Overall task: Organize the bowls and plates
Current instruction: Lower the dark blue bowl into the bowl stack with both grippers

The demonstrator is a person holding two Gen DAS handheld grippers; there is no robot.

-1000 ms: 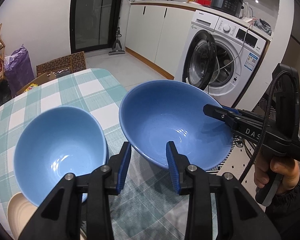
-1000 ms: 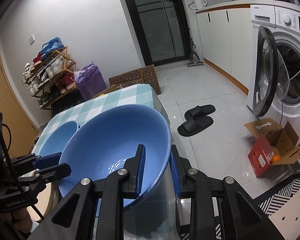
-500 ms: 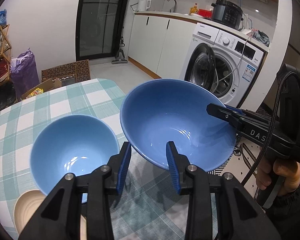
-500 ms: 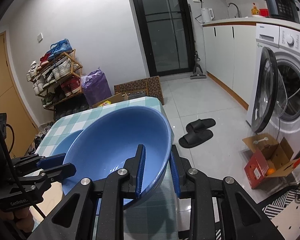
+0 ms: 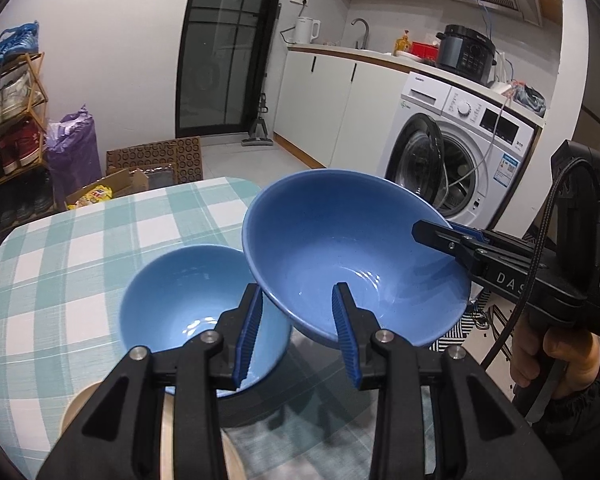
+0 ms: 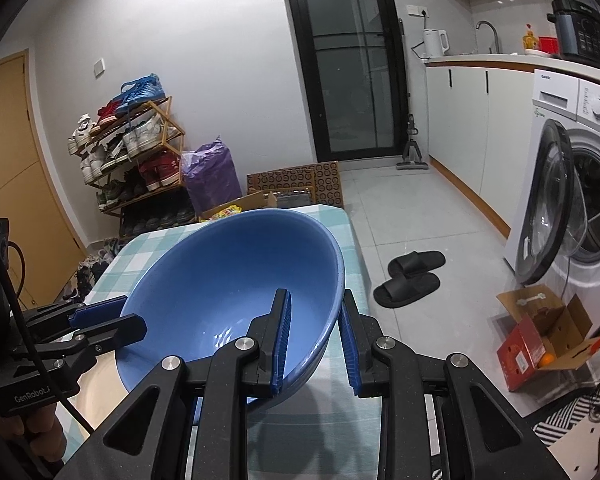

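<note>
A large blue bowl [image 5: 356, 256] hangs tilted above the green-checked table [image 5: 60, 264], held by both grippers. My left gripper [image 5: 298, 332] is shut on the large bowl's near rim, one pad inside and one outside. My right gripper [image 5: 432, 234] clamps the opposite rim, with a hand on its handle. In the right wrist view the right gripper [image 6: 314, 340] bites the large bowl [image 6: 236, 292] at its right rim, and the left gripper [image 6: 112, 320] holds the left rim. A smaller light blue bowl [image 5: 188, 300] rests on the table below it, beside a beige dish [image 5: 76, 404].
The table's far edge [image 6: 352, 248] drops to a tiled floor with black slippers [image 6: 412, 276] and an open cardboard box [image 6: 540, 340]. A washing machine [image 5: 460, 160] with its door open stands to the right. A shoe rack [image 6: 128, 152] and a purple bag [image 6: 212, 176] line the far wall.
Both grippers have risen with the large blue bowl between them. The small blue bowl and the table now sit lower and farther off in both views.
</note>
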